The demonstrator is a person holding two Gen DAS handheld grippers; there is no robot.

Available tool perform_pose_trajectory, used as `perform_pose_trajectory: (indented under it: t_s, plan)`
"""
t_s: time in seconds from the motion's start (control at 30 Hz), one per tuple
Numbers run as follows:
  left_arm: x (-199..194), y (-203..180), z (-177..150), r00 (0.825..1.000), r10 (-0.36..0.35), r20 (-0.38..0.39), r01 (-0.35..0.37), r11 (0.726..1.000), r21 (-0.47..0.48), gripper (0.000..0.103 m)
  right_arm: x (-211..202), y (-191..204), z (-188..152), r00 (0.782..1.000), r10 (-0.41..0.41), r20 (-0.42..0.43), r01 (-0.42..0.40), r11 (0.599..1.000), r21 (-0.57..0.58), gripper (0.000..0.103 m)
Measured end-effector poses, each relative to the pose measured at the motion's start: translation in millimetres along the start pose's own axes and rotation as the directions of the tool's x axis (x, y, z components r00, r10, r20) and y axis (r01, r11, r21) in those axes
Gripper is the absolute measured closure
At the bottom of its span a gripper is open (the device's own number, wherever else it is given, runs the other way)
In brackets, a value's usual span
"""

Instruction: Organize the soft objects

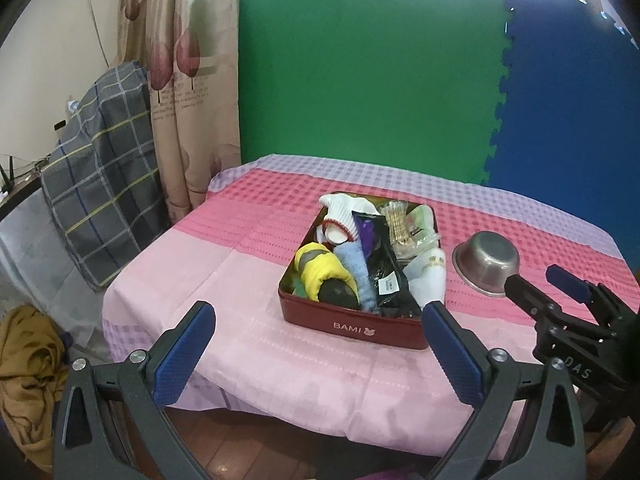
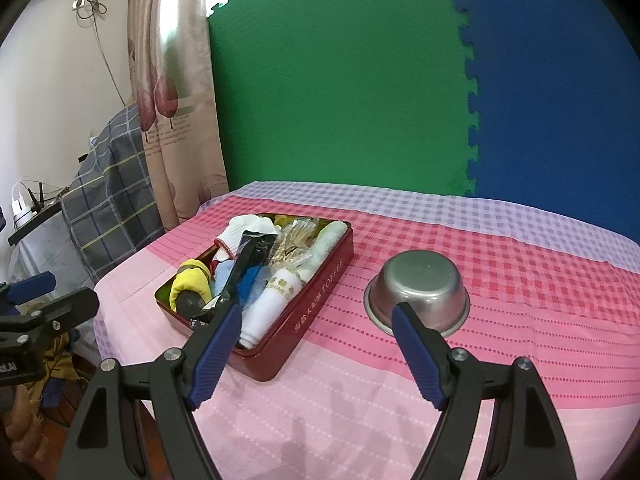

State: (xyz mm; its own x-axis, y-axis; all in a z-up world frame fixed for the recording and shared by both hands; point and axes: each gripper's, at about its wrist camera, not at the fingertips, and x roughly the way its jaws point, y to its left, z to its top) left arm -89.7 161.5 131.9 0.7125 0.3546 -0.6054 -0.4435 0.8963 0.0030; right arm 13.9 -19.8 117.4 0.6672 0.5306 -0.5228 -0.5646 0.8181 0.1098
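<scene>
A: Two grippers, left gripper point(image 1: 318, 312) and right gripper point(image 2: 318, 314): grasping anything?
B: No, both spread, empty. The red tin point(image 1: 352, 330), crammed with socks, gloves and cloths, sits mid-table beside the steel bowl point(image 2: 418, 292).

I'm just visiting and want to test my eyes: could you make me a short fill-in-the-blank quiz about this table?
1. The soft things are packed in a ___ tin.
2. The steel bowl sits ___ on the tablecloth.
3. Both tools, left tool and right tool, hold ___.
4. The tin's front reads ___.

Missing words: red; upside down; nothing; BAMI
</scene>
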Motion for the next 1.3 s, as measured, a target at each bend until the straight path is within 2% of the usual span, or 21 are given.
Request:
perform_pose_trajectory:
  t_s: [1.3]
  plan:
    - [15, -4, -4, 0.997, 0.005, -0.073, -0.003, 0.999, 0.036, 0.001, 3, 0, -5, 0.999, 0.019, -0.026, -0.019, 1.0, -0.003, 0.023]
